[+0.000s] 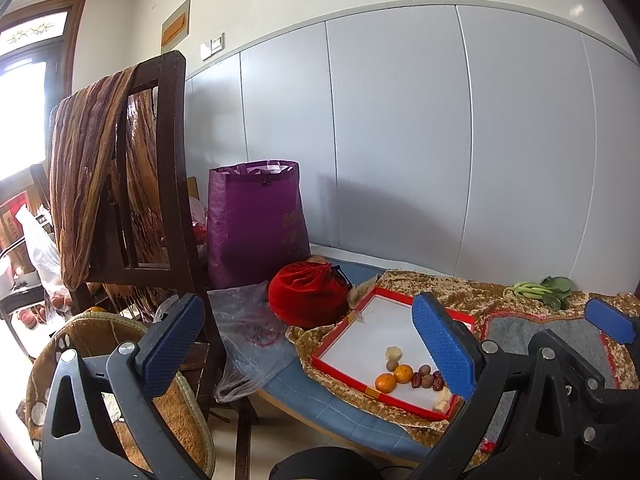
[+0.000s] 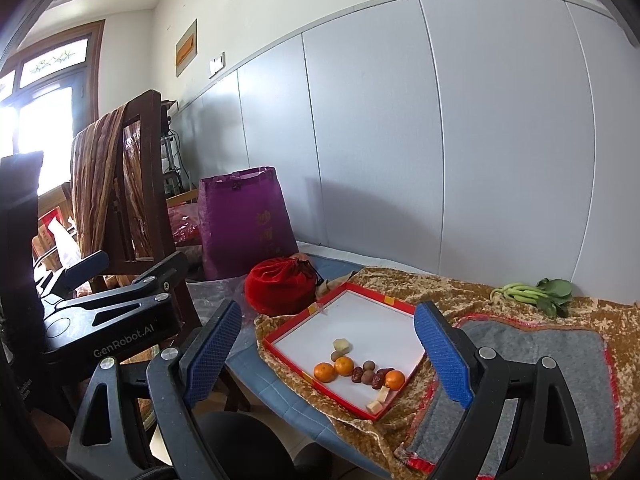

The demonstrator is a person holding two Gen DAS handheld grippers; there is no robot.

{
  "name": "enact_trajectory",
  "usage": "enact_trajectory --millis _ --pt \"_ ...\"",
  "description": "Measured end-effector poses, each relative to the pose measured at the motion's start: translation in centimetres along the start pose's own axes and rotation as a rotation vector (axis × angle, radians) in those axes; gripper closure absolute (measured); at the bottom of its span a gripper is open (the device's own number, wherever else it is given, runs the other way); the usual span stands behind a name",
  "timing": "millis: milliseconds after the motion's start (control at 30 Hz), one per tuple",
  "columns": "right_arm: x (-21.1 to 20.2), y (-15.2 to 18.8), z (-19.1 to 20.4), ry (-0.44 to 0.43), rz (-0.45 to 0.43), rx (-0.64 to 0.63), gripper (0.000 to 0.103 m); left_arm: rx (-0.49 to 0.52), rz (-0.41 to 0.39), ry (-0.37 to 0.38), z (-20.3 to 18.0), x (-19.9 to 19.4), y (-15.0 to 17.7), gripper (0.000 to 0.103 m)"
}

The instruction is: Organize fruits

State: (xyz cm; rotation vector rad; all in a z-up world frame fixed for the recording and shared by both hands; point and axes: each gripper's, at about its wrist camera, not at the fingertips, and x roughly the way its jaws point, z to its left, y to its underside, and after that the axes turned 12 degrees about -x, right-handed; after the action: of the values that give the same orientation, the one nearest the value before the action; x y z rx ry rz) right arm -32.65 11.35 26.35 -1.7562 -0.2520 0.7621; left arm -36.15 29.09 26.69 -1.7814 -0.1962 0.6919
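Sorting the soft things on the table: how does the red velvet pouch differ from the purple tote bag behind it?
The red velvet pouch is low, rounded and drawn shut with a cord; the purple tote bag stands taller, flat-sided and open at the top. The pouch looks plush, the tote shiny and woven. Both sit at the table's left end, beyond the red-rimmed tray.

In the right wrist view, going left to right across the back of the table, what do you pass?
Purple bag → red velvet pouch → red-rimmed tray → leafy greens.
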Motion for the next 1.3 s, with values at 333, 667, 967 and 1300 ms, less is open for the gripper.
enact_trajectory --millis 333,667,967,1300 --pt "-1.0 -0.3 0.1 0.0 -0.017 0.0 0.014 -0.001 -0.004 0.002 0.0 -0.6 0.0 0.0" --pt "-1.9 -0.7 0.6 0.004 -0.04 -0.009 0.014 -0.012 -0.03 0.001 0.3 -1.7 -0.3 0.0" --pt "-1.4 -0.6 0.8 0.0 -0.031 -0.013 0.013 -0.016 -0.025 -0.004 0.4 -1.6 -0.4 0.0" --pt "-0.8 -0.7 0.7 -0.001 -0.024 -0.006 0.013 -0.014 -0.012 -0.002 0.3 -0.7 -0.4 0.0"
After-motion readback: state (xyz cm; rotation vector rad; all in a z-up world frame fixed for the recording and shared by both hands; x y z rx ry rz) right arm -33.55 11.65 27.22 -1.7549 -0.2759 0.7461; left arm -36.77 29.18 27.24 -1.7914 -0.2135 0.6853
